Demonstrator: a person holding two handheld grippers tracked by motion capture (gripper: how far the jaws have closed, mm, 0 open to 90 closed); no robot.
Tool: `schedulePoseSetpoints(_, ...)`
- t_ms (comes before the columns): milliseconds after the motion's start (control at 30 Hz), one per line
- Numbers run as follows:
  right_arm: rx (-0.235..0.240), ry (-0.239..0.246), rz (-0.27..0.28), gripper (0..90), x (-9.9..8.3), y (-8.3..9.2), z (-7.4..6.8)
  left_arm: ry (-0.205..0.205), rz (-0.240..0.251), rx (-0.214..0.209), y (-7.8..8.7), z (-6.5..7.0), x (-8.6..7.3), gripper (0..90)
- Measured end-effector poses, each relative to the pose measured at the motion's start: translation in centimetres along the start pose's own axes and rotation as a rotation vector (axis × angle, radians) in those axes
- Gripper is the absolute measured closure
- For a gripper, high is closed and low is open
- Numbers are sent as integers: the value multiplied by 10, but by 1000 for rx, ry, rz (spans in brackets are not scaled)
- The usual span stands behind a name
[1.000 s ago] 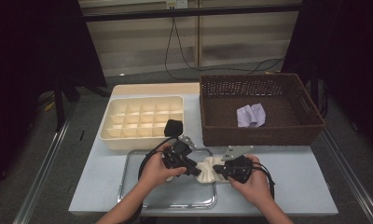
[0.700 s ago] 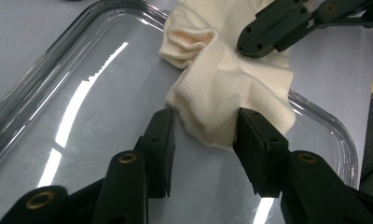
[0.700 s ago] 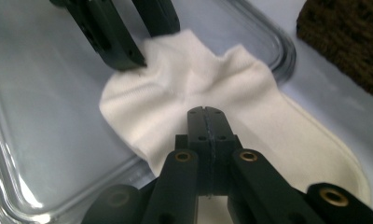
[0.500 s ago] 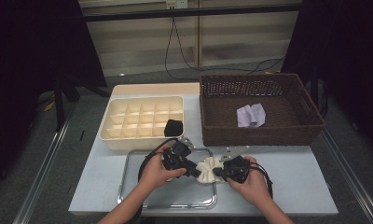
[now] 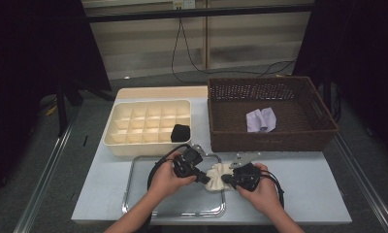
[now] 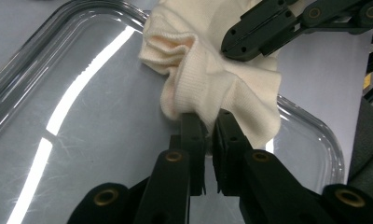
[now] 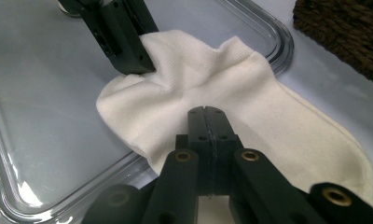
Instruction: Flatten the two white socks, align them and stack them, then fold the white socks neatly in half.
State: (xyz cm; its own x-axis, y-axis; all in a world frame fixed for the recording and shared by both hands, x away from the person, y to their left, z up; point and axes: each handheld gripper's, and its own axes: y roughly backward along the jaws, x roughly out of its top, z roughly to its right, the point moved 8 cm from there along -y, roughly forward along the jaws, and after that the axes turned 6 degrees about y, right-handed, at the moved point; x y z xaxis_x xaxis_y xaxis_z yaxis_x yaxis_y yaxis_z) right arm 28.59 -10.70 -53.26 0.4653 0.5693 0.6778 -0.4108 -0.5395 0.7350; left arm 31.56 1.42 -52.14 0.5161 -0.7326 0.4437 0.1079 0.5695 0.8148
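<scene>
A cream divided organiser (image 5: 148,127) stands at the table's (image 5: 303,194) far left, one near-right compartment holding a black bundle (image 5: 181,132). Just to its right sits a brown wicker basket (image 5: 272,140) — a pale lilac cloth (image 5: 261,120) lies inside it. Cables (image 5: 182,53) hang behind — against a slatted wall.

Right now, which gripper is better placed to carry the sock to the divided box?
Left, probably. The left gripper, shut on the sock, is on the side of the box. The right gripper, also clamped on it, sits nearer the basket.
</scene>
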Motion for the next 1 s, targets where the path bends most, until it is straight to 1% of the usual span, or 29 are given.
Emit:
schedulePoseSetpoints(67,6,-3,7,888,0,0,1,4,-5,-9,1,1,0,851)
schedulePoseSetpoints(100,14,-12,8,869,0,0,1,1,-6,-11,2,1,0,852)
schedulePoseSetpoints(133,3,-21,7,843,0,1,2,26,17,-17,1,3,1,853)
schedulePoseSetpoints(167,4,-24,10,829,0,1,3,-1,-2,-20,3,2,1,853)
schedulePoseSetpoints(200,-1,-28,6,814,0,2,3,56,48,-29,2,6,4,853)
schedulePoseSetpoints(233,3,-28,12,815,1,2,3,52,41,-35,3,6,4,853)
schedulePoseSetpoints(267,5,-28,15,812,1,3,3,3,10,-32,6,3,3,853)
schedulePoseSetpoints(300,-4,-22,11,813,1,4,5,52,53,-39,5,7,6,853)
schedulePoseSetpoints(333,-5,-23,10,819,1,4,5,-2,12,-37,8,4,3,853)
schedulePoseSetpoints(400,3,-13,11,850,1,5,6,2,17,-45,9,5,5,853)
schedulePoseSetpoints(433,-2,-4,11,877,1,5,6,11,19,-51,9,6,5,853)
schedulePoseSetpoints(500,1,7,0,900,-1,4,6,6,18,-54,10,7,6,853)
schedulePoseSetpoints(533,6,0,4,900,-1,3,5,27,33,-61,10,9,7,853)
schedulePoseSetpoints(567,4,1,1,900,-1,3,5,14,28,-65,11,9,7,853)
schedulePoseSetpoints(600,13,4,1,900,-1,3,5,15,33,-66,12,9,7,854)
schedulePoseSetpoints(633,14,1,-1,900,-1,3,4,27,44,-72,12,10,8,854)
schedulePoseSetpoints(667,15,0,1,900,0,3,4,19,34,-72,14,10,8,855)
schedulePoseSetpoints(700,17,1,4,900,0,3,5,29,50,-74,14,11,10,856)
schedulePoseSetpoints(733,20,-2,8,900,0,2,5,20,40,-75,15,11,10,856)
schedulePoseSetpoints(767,23,-3,9,900,0,2,4,21,39,-80,16,12,11,857)
schedulePoseSetpoints(800,25,-4,10,900,0,3,4,42,57,-85,15,14,13,858)
schedulePoseSetpoints(833,25,-2,10,900,0,3,4,16,34,-87,17,13,13,858)
schedulePoseSetpoints(867,19,-8,6,900,0,4,4,13,31,-88,17,14,14,859)
schedulePoseSetpoints(900,20,-8,9,900,1,4,4,18,39,-89,18,15,15,858)
schedulePoseSetpoints(933,20,-7,9,900,1,4,4,13,35,-89,19,15,16,859)
schedulePoseSetpoints(967,26,-5,17,900,2,4,4,6,30,-93,20,15,17,859)
schedulePoseSetpoints(1000,28,-6,18,900,2,4,4,9,30,-97,20,16,18,859)
